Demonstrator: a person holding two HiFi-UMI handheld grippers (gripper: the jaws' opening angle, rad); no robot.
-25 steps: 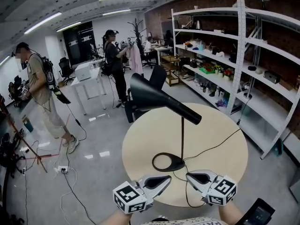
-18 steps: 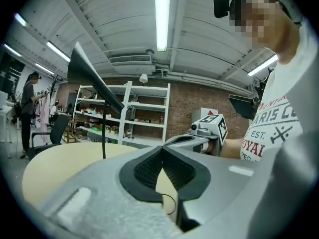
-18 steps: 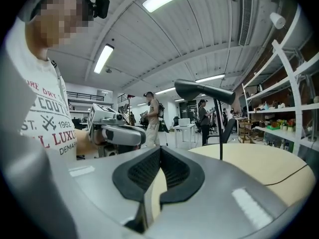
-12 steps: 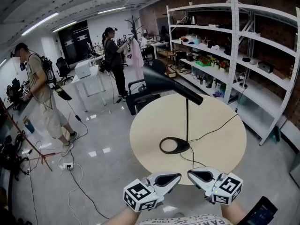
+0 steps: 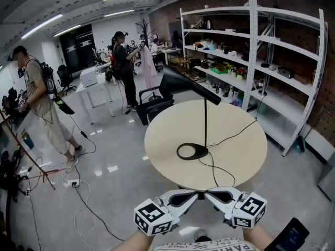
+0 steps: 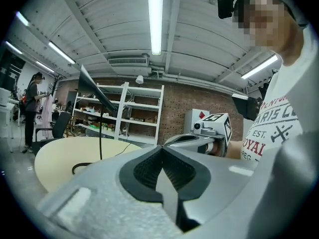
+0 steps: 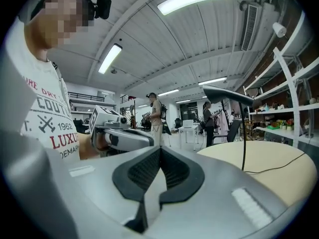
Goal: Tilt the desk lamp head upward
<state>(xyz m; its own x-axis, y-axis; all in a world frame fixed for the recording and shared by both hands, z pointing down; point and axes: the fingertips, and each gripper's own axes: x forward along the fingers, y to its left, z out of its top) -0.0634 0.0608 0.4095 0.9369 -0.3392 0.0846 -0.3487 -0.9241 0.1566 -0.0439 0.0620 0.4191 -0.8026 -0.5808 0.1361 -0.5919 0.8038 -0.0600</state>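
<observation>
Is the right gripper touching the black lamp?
Apart. The head view shows the right gripper off the round beige table's near edge, far from the black desk lamp.

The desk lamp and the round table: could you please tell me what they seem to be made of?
The desk lamp looks like painted metal, matte black, with a thin rigid stem. The round table is likely laminate or painted wood: smooth pale beige, no grain visible.

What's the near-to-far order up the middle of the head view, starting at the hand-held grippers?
Left hand-held gripper and right hand-held gripper, side by side, both shut and empty → beige round table → thin black power cable → black ring-shaped lamp base → black cone-shaped lamp head → black office chair.
</observation>
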